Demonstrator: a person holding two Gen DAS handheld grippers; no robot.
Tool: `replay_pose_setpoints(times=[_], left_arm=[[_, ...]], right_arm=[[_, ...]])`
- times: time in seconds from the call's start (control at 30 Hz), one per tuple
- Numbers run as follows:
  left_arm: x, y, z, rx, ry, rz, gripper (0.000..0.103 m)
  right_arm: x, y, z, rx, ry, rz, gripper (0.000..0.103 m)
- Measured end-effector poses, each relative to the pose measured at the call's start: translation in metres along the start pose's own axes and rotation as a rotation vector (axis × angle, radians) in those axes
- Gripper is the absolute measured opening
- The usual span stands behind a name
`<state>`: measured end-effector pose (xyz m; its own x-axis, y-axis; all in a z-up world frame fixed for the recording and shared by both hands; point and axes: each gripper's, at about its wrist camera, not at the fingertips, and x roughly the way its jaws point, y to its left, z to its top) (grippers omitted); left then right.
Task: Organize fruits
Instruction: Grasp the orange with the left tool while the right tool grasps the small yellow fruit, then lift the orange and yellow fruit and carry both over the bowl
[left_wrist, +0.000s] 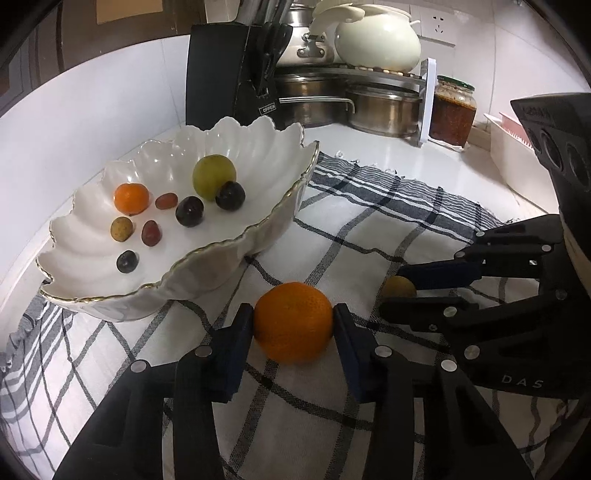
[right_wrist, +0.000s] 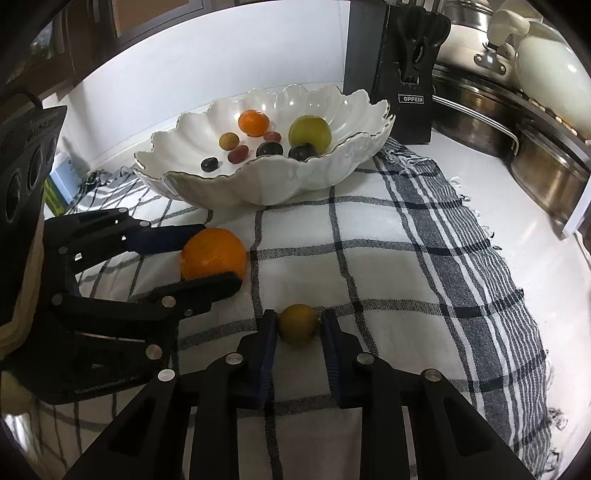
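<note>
A white scalloped bowl (left_wrist: 236, 240) (right_wrist: 347, 162) stands on a checked cloth and holds several fruits: a green one (left_wrist: 213, 176), a small orange one (left_wrist: 131, 198) and dark and red small ones. My left gripper (left_wrist: 293, 321) is shut on a large orange (left_wrist: 293, 321) (right_wrist: 213, 254) resting on the cloth, a pad touching each side. My right gripper (right_wrist: 297, 324), also in the left wrist view (left_wrist: 400, 291), is shut on a small yellow-brown fruit (right_wrist: 297, 324) (left_wrist: 399, 287) on the cloth, just right of the orange.
A black knife block (left_wrist: 236, 70) (right_wrist: 402, 70) stands behind the bowl. Steel pots (left_wrist: 380, 110), a white pot (left_wrist: 376, 40) and a jar (left_wrist: 453, 110) sit at the back right. A white-pink box (left_wrist: 513, 151) is at the far right.
</note>
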<state>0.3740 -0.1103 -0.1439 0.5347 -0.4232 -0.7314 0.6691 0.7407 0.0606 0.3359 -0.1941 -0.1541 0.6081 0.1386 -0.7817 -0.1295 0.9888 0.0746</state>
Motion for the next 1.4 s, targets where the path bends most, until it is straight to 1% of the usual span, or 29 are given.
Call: replay_pose_setpoints(times=[0.1, 0.23, 0.3, 0.5, 0.63, 0.77, 1.07, 1.4], left_arm=[[-0.003, 0.001, 0.0, -0.018, 0.002, 0.001, 0.043], [-0.01, 0.003, 0.0, -0.051, 0.001, 0.021, 0.042], [-0.014, 0.005, 0.001, -0.073, 0.0, 0.016, 0.042], [-0.034, 0.007, 0.001, -0.112, -0.027, 0.04, 0.042], [-0.05, 0.009, 0.003, -0.145, -0.052, 0.077, 0.042], [-0.062, 0.014, 0.006, -0.189, -0.071, 0.092, 0.042], [-0.088, 0.022, 0.012, -0.235, -0.123, 0.143, 0.042], [-0.115, 0.035, 0.027, -0.284, -0.2, 0.199, 0.042]], right_arm=[[-0.003, 0.001, 0.0, 0.0, -0.009, -0.003, 0.025], [-0.007, 0.002, 0.0, 0.004, -0.019, -0.004, 0.025], [-0.011, 0.004, 0.0, 0.003, -0.028, -0.004, 0.025], [-0.025, 0.008, 0.005, -0.005, -0.064, -0.008, 0.025], [-0.037, 0.01, 0.008, -0.007, -0.093, -0.007, 0.025], [-0.048, 0.014, 0.011, -0.013, -0.127, -0.004, 0.025], [-0.069, 0.023, 0.025, -0.028, -0.21, 0.0, 0.025], [-0.089, 0.029, 0.047, -0.055, -0.305, 0.002, 0.025]])
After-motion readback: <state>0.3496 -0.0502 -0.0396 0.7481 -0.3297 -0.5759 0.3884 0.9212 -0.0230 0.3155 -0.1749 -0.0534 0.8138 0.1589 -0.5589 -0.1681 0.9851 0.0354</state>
